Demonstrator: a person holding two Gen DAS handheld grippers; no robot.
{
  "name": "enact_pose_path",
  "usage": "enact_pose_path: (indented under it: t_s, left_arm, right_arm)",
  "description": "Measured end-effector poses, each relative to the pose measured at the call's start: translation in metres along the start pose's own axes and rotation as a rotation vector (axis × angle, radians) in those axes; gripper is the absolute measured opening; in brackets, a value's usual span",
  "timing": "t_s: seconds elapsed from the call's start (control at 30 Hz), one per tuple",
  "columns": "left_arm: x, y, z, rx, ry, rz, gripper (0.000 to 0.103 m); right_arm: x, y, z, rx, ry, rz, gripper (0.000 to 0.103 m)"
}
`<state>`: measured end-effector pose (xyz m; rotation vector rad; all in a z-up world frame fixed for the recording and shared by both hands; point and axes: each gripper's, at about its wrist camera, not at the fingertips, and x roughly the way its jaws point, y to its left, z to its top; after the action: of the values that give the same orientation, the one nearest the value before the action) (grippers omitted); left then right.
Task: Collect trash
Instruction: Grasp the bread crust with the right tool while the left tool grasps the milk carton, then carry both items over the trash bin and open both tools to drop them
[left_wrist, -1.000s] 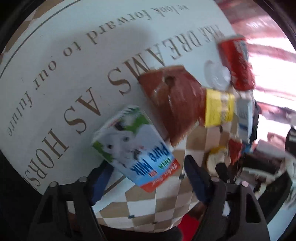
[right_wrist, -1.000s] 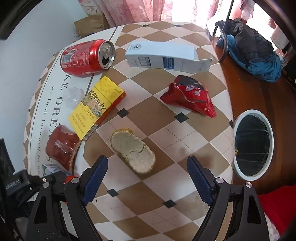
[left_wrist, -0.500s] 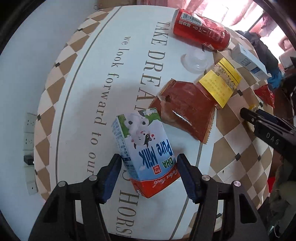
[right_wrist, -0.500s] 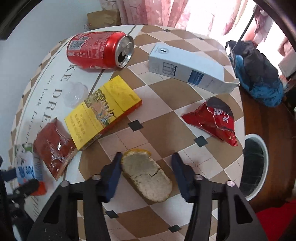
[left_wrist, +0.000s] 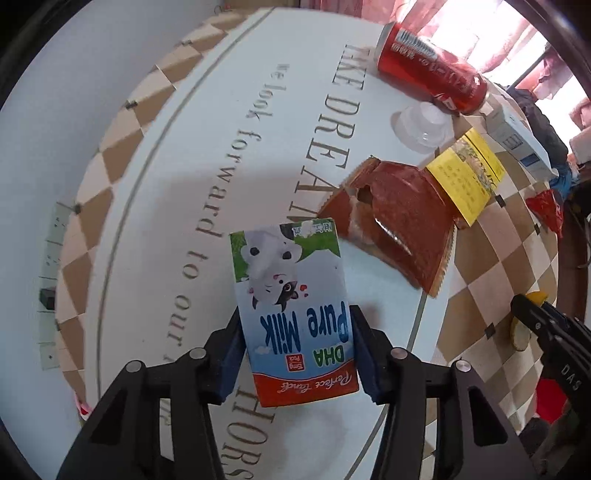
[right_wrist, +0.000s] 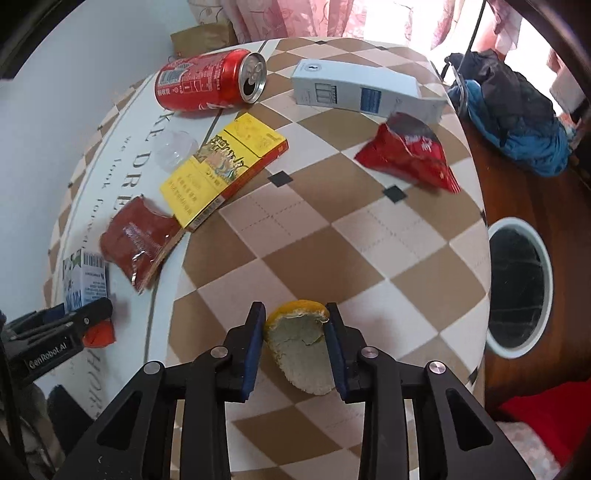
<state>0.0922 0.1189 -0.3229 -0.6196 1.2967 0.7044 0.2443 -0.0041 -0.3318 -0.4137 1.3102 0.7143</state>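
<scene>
My left gripper (left_wrist: 295, 317) is shut on a small "Pure Milk" carton (left_wrist: 291, 295), its blue pads pressing both sides; the carton (right_wrist: 85, 280) also shows at the left of the right wrist view. My right gripper (right_wrist: 295, 317) is shut on a piece of yellow citrus peel (right_wrist: 299, 347) on the checked tablecloth. A dark red snack wrapper (left_wrist: 399, 218) lies just beyond the carton. A white-rimmed bin (right_wrist: 521, 284) stands below the table's right edge.
On the round table (right_wrist: 332, 236) lie a red soda can (right_wrist: 210, 83), a clear plastic cup (right_wrist: 173, 147), a yellow box (right_wrist: 225, 166), a pale blue carton (right_wrist: 358, 92) and a red crumpled bag (right_wrist: 410, 155). Dark and blue clothes (right_wrist: 517, 122) lie at the right.
Both grippers have gone from open to shut: the left closed on the milk carton, the right moved in and closed on the peel.
</scene>
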Motion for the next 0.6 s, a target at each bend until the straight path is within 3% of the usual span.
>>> enact_pose_path:
  t_s: [0.27, 0.6]
  left_arm:
    - [-0.059, -0.021, -0.035, 0.089, -0.148, 0.04, 0.048]
    - [-0.145, -0.088, -0.027, 0.236, -0.301, -0.058, 0.047]
  right_arm:
    - [-0.045, -0.018, -0.018, 0.085, -0.07, 0.119, 0.031]
    - [-0.131, -0.062, -0.02, 0.173, -0.211, 0.222, 0.03]
